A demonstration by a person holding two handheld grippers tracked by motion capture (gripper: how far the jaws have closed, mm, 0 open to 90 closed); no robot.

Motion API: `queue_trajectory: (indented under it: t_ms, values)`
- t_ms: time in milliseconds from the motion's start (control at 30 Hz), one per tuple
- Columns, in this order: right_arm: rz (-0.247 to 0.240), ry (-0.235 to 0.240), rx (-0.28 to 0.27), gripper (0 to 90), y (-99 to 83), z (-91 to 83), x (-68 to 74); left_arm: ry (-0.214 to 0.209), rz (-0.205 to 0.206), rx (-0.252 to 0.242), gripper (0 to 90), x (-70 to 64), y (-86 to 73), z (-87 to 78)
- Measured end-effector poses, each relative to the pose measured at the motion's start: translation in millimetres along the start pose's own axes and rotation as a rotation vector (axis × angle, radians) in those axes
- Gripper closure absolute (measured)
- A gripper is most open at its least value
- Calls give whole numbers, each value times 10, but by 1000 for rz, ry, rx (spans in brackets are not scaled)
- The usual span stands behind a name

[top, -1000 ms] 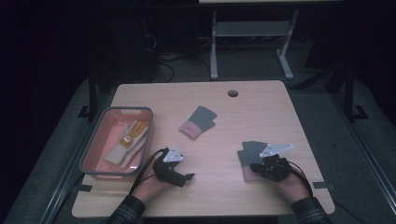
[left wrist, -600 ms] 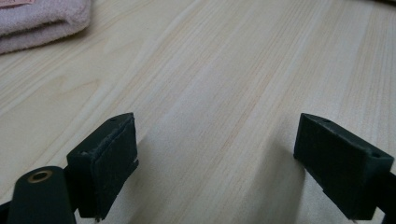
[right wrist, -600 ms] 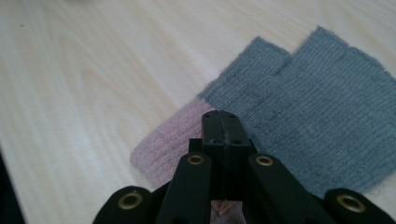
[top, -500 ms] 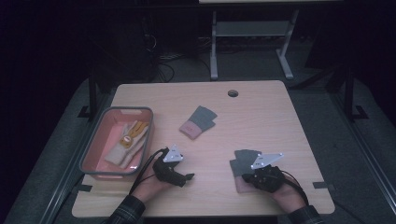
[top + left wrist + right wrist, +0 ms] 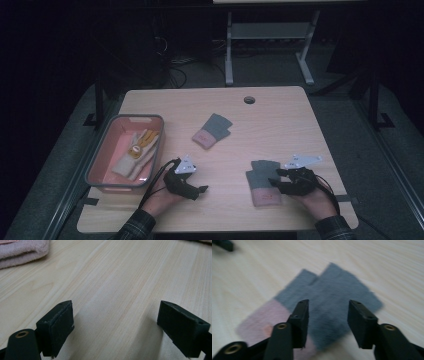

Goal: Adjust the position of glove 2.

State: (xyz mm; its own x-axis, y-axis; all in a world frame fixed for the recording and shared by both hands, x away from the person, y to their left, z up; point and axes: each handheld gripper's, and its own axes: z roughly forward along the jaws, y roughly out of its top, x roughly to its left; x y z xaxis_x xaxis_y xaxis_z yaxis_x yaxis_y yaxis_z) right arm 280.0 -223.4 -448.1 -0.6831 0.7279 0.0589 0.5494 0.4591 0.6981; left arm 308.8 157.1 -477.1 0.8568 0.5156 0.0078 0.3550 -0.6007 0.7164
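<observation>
Near the table's front right lies a grey mitten with a pink cuff [image 5: 261,181] [image 5: 337,287], flat on the wood. My right gripper [image 5: 274,183] [image 5: 329,304] hovers open just over it, with the jaws either side of the grey part near the cuff and nothing pinched. A second grey and pink mitten [image 5: 212,131] lies at the table's middle; its pink cuff [image 5: 22,250] edges into the left gripper view. At the front left, my left gripper [image 5: 201,189] [image 5: 116,307] stands wide open over bare wood with nothing between its jaws.
A grey-rimmed pink bin [image 5: 102,155] at the table's left holds cream and yellow gloves [image 5: 137,152]. A round cable hole [image 5: 249,99] sits near the far edge. The table's front edge is close behind both hands. Another table's legs stand on the floor beyond.
My right gripper has drawn back toward the near edge and slightly left over the mitten, and more of the pink cuff now shows. The left gripper has stayed put.
</observation>
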Motion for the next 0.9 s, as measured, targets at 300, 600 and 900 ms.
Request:
queue_trajectory:
  t_ms: [300,600,900]
  values:
    - [106,-95,-24,276,-147,-16,-464,-4,-22,-9,126,-13,0,9]
    - [191,-183,-37,183,-308,52,-740,2,-24,-2,127,-19,11,11]
    - [175,-216,-44,136,-344,89,-733,32,-49,42,365,6,173,-21]
